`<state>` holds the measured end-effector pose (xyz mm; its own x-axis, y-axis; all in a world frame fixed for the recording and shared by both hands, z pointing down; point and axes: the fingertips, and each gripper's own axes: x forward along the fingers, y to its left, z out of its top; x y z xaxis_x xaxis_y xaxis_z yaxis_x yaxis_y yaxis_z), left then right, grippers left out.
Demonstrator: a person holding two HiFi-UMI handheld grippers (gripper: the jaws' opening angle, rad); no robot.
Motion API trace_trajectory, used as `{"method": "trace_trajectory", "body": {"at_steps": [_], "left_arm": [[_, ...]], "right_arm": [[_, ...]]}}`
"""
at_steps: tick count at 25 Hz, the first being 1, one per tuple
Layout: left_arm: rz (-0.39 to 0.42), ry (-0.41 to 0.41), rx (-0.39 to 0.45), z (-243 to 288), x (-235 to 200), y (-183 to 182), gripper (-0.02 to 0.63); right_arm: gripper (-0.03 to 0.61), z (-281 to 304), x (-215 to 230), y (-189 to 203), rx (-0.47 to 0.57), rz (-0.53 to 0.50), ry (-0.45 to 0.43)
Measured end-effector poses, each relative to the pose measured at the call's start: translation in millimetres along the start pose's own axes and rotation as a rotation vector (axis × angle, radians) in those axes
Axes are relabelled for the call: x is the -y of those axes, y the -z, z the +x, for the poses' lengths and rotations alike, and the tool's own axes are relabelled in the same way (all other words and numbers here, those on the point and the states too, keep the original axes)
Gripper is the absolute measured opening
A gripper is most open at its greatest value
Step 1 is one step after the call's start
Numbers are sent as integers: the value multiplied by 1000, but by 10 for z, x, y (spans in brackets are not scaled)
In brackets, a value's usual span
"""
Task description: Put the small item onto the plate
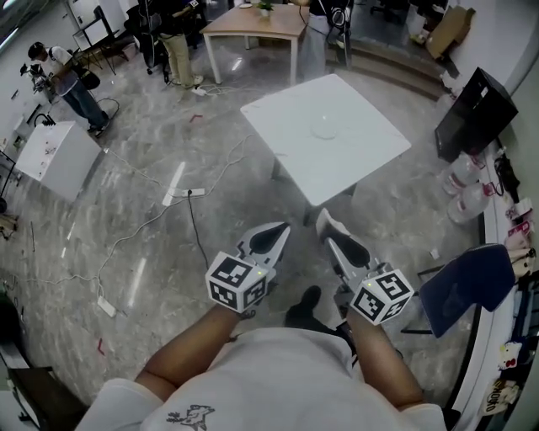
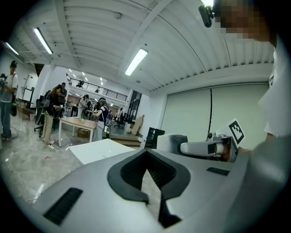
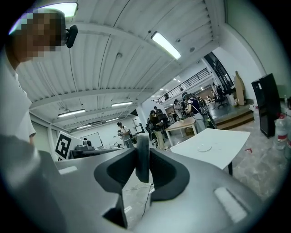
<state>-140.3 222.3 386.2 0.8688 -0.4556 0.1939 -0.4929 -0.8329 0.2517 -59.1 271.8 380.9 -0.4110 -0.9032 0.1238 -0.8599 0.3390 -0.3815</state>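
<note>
A white square table [image 1: 337, 160] stands ahead on the marble floor, with a pale round plate [image 1: 324, 130] lying on it. Both grippers hang over the floor, short of the table's near corner. My right gripper [image 1: 328, 226] is shut on a small flat grey item [image 3: 142, 157], which stands on edge between the pads. The plate [image 3: 204, 147] shows ahead and to the right of it. My left gripper [image 1: 274, 234] is shut with nothing in its jaws. In the left gripper view the table [image 2: 102, 150] lies ahead to the left.
Cables and a power strip [image 1: 187, 194] lie on the floor at left. A white cabinet [image 1: 52, 156] stands far left and a wooden table [image 1: 253, 21] with people behind. At right are a black box [image 1: 476, 114], water bottles [image 1: 461, 181] and a blue chair [image 1: 472, 286].
</note>
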Motion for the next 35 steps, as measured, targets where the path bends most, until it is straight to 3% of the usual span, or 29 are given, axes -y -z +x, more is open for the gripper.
{"method": "trace_trajectory", "body": {"at_steps": [9, 19, 28, 35], "left_arm": [[0, -47, 15, 1397, -232, -547, 6], [12, -63, 59, 2200, -595, -1102, 6], [7, -27, 61, 3085, -1363, -1342, 6], [1, 23, 26, 3757, -2285, -1599, 6]], "right_arm": [[92, 404, 1268, -917, 11, -68, -46], [92, 876, 1898, -1585, 23, -94, -76], [92, 1738, 2573, -1873, 20, -92, -46], [92, 2811, 3182, -2036, 5, 3, -5]]}}
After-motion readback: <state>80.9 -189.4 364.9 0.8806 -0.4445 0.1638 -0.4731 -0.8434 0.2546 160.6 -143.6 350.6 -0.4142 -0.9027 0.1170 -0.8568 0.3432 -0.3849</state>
